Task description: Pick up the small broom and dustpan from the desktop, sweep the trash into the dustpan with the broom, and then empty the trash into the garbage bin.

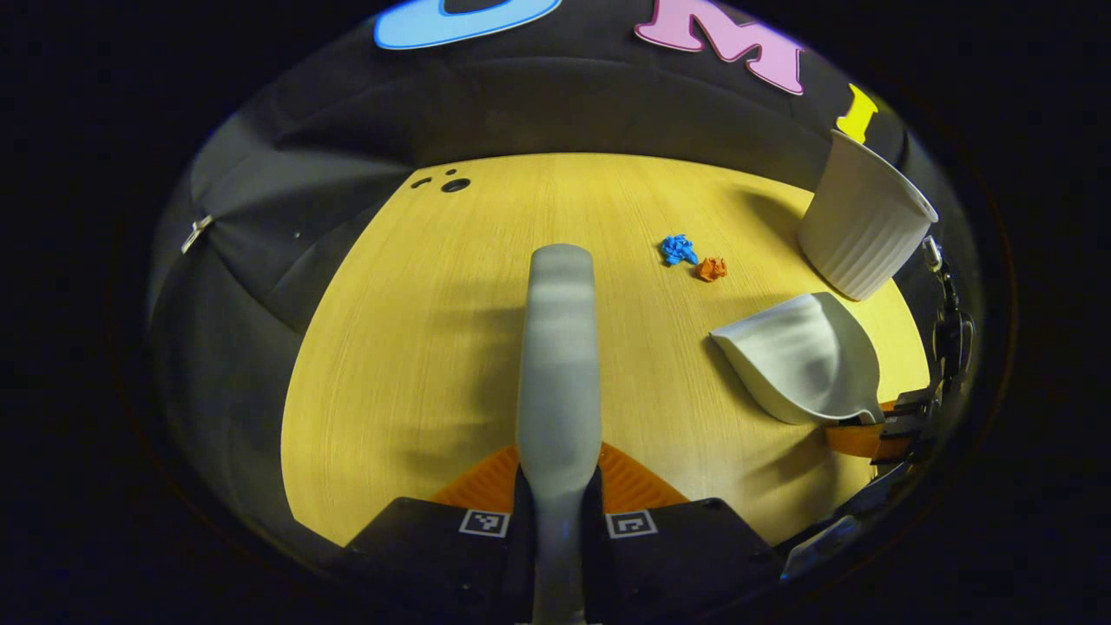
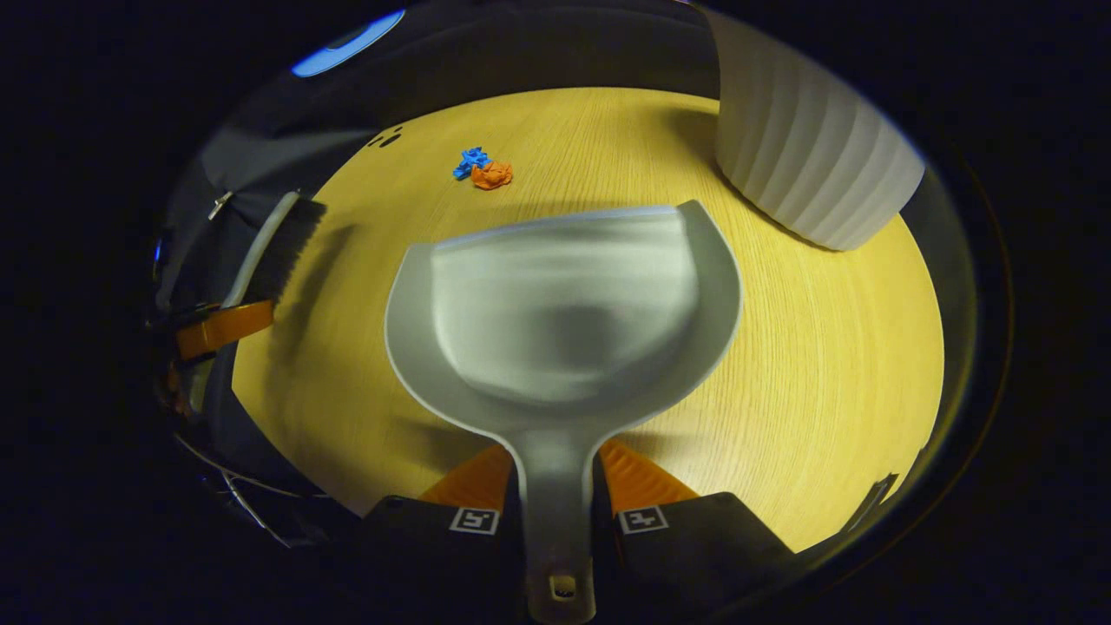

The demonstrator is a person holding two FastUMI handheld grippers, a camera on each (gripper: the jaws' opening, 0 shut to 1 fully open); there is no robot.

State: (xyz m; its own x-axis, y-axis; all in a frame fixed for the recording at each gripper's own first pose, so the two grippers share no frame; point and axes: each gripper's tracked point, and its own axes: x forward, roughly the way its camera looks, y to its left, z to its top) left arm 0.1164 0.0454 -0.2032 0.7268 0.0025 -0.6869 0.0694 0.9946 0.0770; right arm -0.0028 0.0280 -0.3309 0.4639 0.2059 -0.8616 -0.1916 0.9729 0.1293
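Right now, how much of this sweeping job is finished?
Pickup is done: the left claw grips the broom, the right claw the dustpan. The blue scrap and orange scrap lie unswept on the table; sweeping and emptying into the bin remain.

A pale grey broom [image 1: 558, 347] is held above the yellow desktop [image 1: 417, 347], its handle pointing away. A light grey dustpan [image 2: 564, 312] is held by its handle, its open mouth facing far. Two crumpled scraps, a blue one [image 1: 678, 249] and an orange one [image 1: 711, 269], lie touching beyond it. A white ribbed garbage bin [image 1: 864, 217] stands upright at the far right.
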